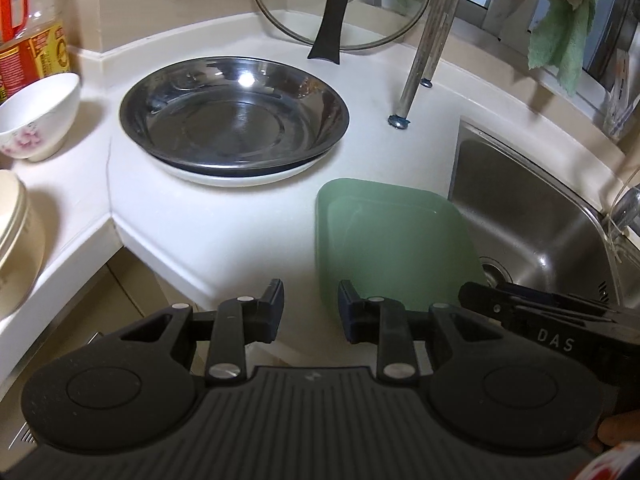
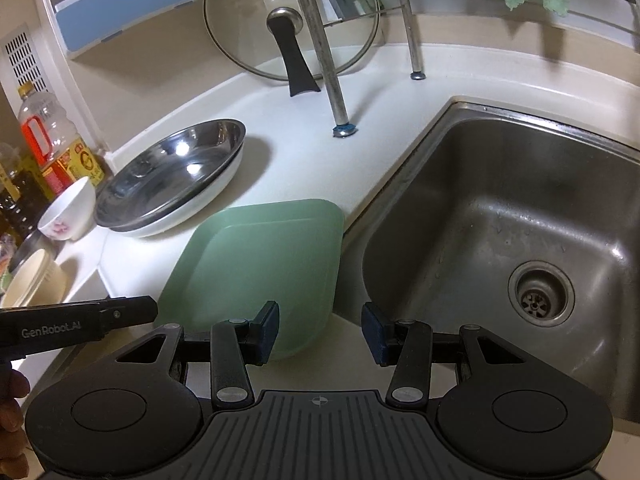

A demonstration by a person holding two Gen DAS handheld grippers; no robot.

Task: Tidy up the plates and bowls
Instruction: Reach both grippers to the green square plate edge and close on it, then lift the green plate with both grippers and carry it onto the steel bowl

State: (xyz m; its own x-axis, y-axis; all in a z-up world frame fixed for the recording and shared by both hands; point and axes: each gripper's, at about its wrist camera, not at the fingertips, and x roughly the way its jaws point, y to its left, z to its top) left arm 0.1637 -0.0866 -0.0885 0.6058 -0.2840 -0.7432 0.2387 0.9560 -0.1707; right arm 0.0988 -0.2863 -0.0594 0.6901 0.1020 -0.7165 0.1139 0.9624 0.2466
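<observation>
Nearest us in both wrist views are our own two black grippers. We see the left gripper point(image 1: 311, 312) with its jaws apart and nothing between them; the right gripper point(image 2: 320, 334) stands wider apart, also empty. Both hang just above the near edge of the square pale-green plastic plate point(image 1: 394, 240), which lies flat on the white countertop point(image 1: 248, 224), its right side at the rim of the stainless steel sink point(image 2: 500, 200).

Farther left, a round stainless steel dish point(image 1: 234, 114) sits nested on a white round plate point(image 1: 248, 178). A small white bowl with pink flowers point(image 1: 38, 116) stands at the far left, and cream-coloured stacked bowls point(image 1: 14, 216) lie nearer on the left. A glass pot lid with a black handle point(image 1: 340, 4) leans against the far wall.

Risks we judge from here:
- The green plate's lip lies low against the counter. A pad closing on it at a shallow angle may slide off or push the plate instead of gripping it.
- A push to the right could tip the plate over the sink rim and into the basin.
- Both grippers converge on one near edge; they sit close together and could knock each other.
- Carrying the plate left to the steel dish, a low path risks striking the dish and shifting the stack.
</observation>
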